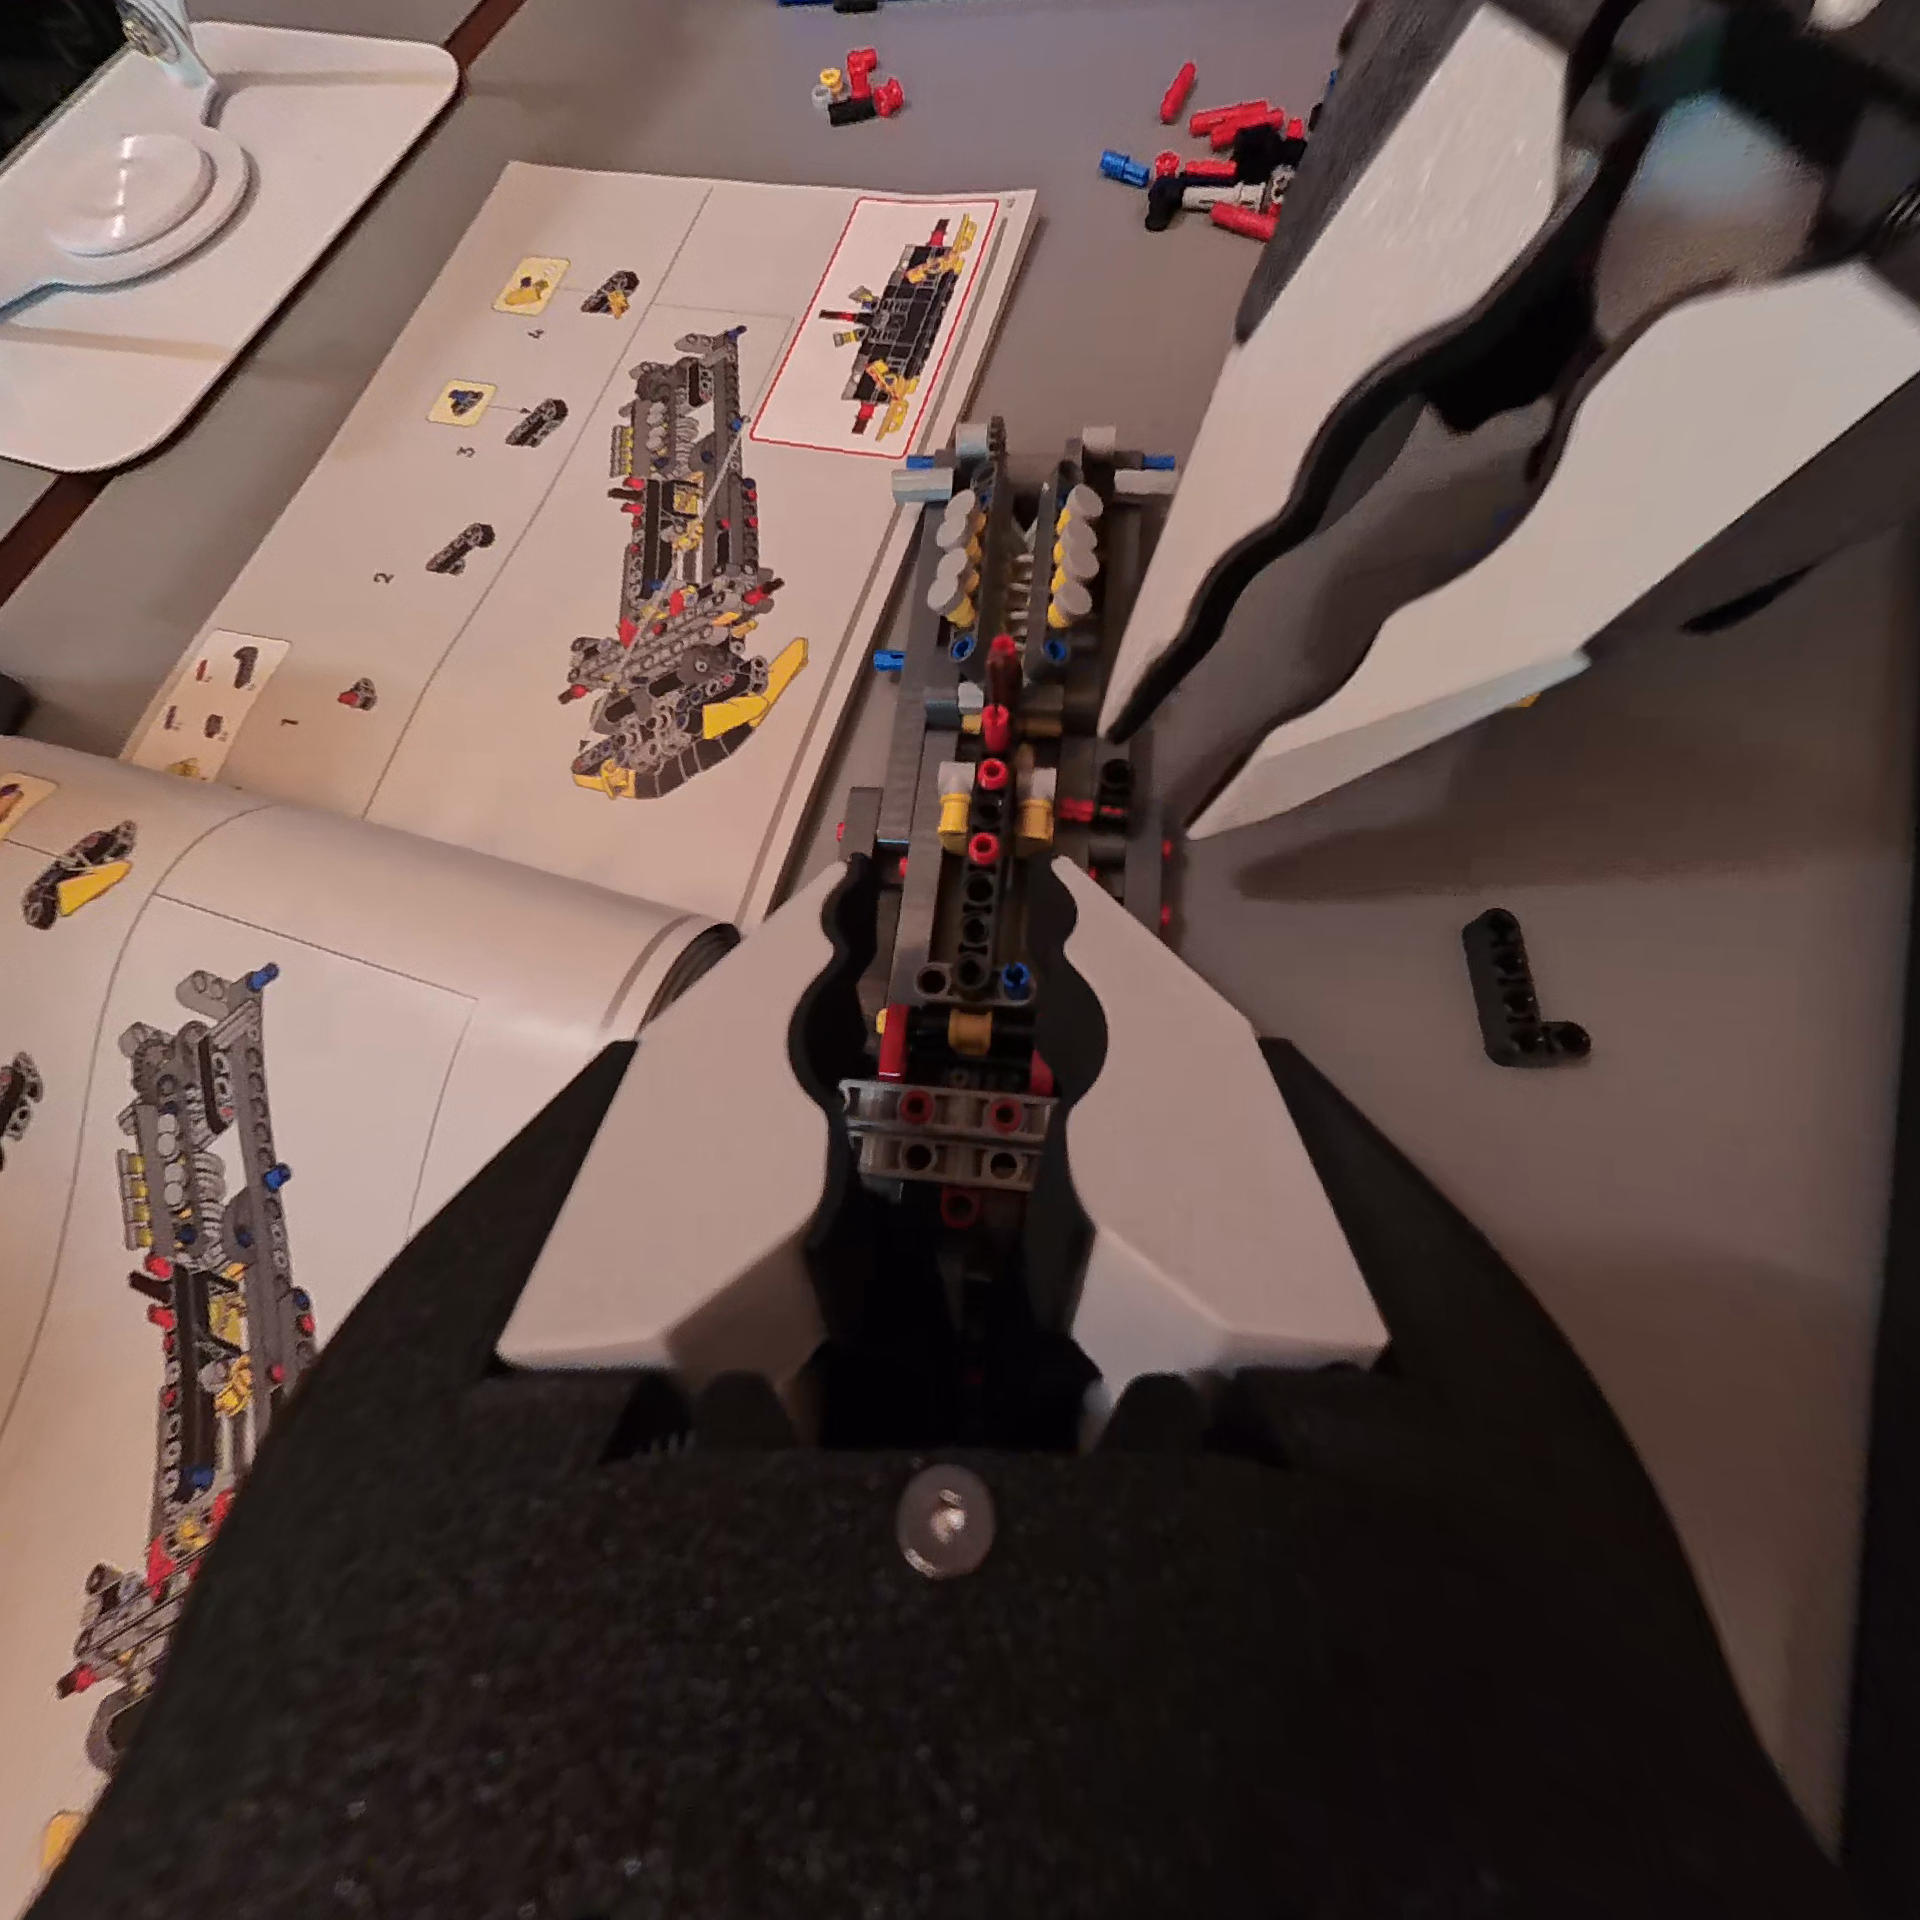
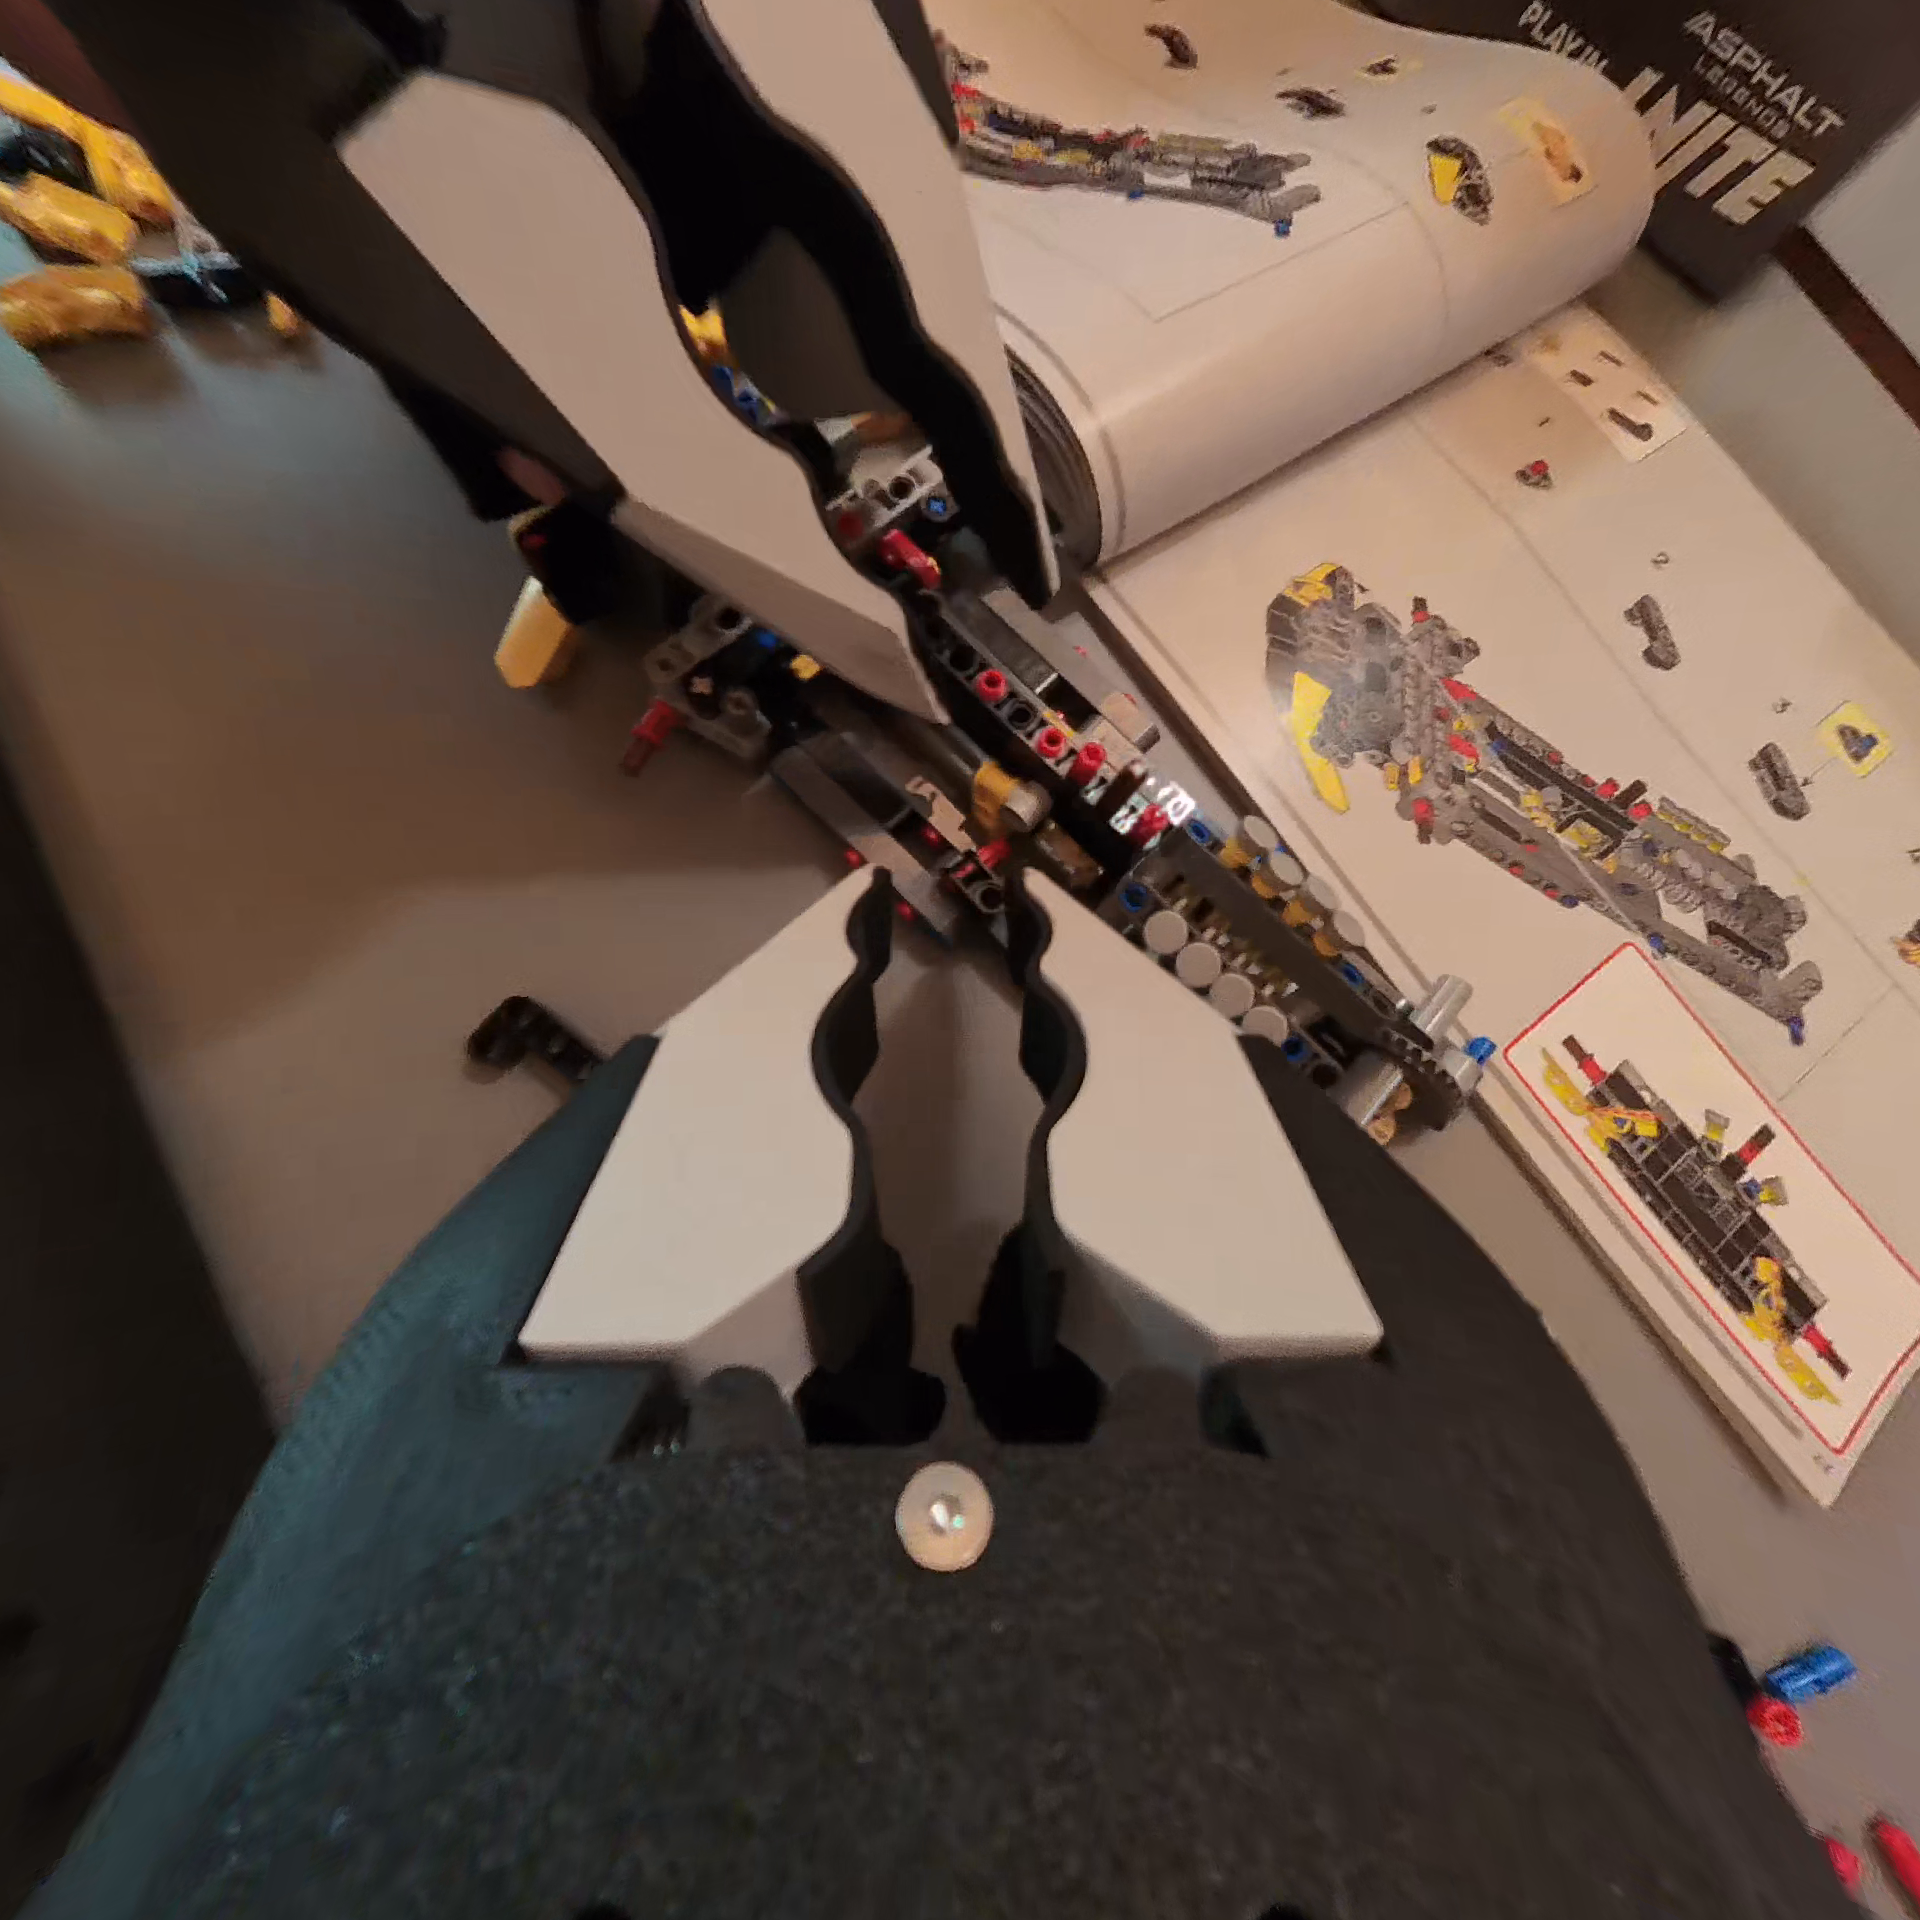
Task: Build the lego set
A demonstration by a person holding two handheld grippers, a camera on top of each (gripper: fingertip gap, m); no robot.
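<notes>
A long grey and black lego chassis [image 1: 971,644] with red pins and yellow parts lies on the grey table beside the open instruction booklet [image 1: 499,540]. My left gripper [image 1: 951,868] is open and straddles the chassis's near end, with a sliver of room between each pad and the model. It also shows from the front in the right wrist view [image 2: 987,655]. My right gripper [image 2: 948,881] is open, its tips at the side of the chassis [image 2: 1039,748] by a black beam end with a red pin. It reaches in from the upper right in the left wrist view [image 1: 1153,779]. Nothing is held.
A black L-shaped beam [image 1: 1522,987] lies loose on the table right of the chassis; it also shows in the right wrist view [image 2: 520,1029]. Loose red, black and blue pins [image 1: 1226,166] lie at the back. A white tray [image 1: 156,208] is far left. Yellow pieces [image 2: 73,208] and a dark box [image 2: 1745,125] show in the right wrist view. The grippers' ends are close to 5 cm from one another.
</notes>
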